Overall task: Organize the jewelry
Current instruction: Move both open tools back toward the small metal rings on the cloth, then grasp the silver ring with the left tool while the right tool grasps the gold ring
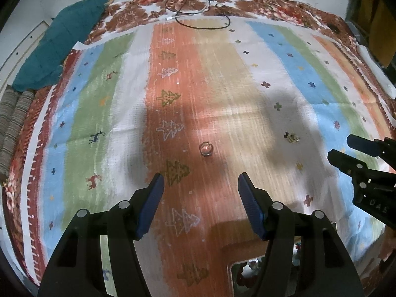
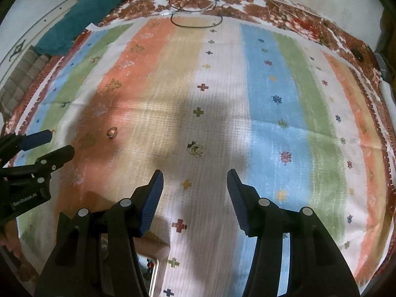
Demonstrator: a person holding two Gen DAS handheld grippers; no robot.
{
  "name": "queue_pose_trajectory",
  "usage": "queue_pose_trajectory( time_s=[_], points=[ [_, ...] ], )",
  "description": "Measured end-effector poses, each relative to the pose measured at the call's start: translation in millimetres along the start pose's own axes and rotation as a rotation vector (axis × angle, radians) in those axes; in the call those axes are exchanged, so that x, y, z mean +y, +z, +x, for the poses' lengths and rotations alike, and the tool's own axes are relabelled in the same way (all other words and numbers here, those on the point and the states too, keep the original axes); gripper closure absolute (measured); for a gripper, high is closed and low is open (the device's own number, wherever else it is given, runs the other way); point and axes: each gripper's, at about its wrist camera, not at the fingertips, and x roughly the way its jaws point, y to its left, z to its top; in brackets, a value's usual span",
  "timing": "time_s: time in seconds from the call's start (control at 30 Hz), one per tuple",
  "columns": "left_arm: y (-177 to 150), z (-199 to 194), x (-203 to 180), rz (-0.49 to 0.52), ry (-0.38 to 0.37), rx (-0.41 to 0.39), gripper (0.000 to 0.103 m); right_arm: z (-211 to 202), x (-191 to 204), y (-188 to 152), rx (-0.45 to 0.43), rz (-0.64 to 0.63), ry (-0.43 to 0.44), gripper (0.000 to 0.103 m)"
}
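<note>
A: Why are both sets of tongs hanging over that striped cloth (image 1: 284,57) with nothing in them?

B: My guess is each is lining up on its own piece of jewelry. In the left wrist view the left tongs (image 1: 201,177) stand apart, empty, and a small clear-looking ring (image 1: 206,149) lies on the orange stripe just above the gap between the blue pads, in the middle of the frame.

A: And the other piece?

B: In the right wrist view the right tongs (image 2: 195,173) are also apart and empty, and a little gold-and-clear cluster (image 2: 196,149), maybe an earring or 2 linked rings, too small to tell, sits on the white stripe right above their gap, partly over a dark printed cross.

A: So 2 pieces, 2 tools, one each?

B: That is how it reads. Each piece appears in the other camera too: the cluster at the right of the left view, the ring at the left of the right view, well apart from each other.

A: Where would they go?

B: Likely the tray or box (image 1: 247,272) whose shiny edge shows at the bottom of both frames, with something red and white inside; most of it is hidden behind the tongs.

A: The black cable (image 1: 198,19) at the top?

B: Far from everything, coiled near the cloth's upper edge, beside a teal towel (image 1: 57,49) at upper left.
</note>
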Motion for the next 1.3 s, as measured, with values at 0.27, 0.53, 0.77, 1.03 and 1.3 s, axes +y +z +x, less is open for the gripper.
queue_pose_trajectory(
  time_s=[0.27, 0.53, 0.77, 1.03, 1.3],
  points=[
    [10.8, 17.2, 1.6, 0.002, -0.013, 0.025, 0.041, 21.0, 2.2, 7.3, 0.039, -0.015, -0.007, 0.050],
    [21.3, 42.1, 3.6, -0.003, -0.017, 0.068, 0.043, 48.8, -2.0, 15.2, 0.082, -0.008, -0.024, 0.050],
    [26.7, 65.4, -0.9, 0.021, -0.025, 0.108, 0.047, 67.6, -0.8, 25.9, 0.103, -0.016, -0.021, 0.056],
    [36.8, 83.6, 2.7, 0.008, -0.053, 0.143, 0.055, 87.7, -3.1, 32.1, 0.148, -0.005, -0.010, 0.063],
    [39.2, 104.5, -5.1, 0.034, -0.064, 0.181, 0.064, 98.8, 0.4, 35.3, 0.158, -0.019, -0.030, 0.078]
  ],
)
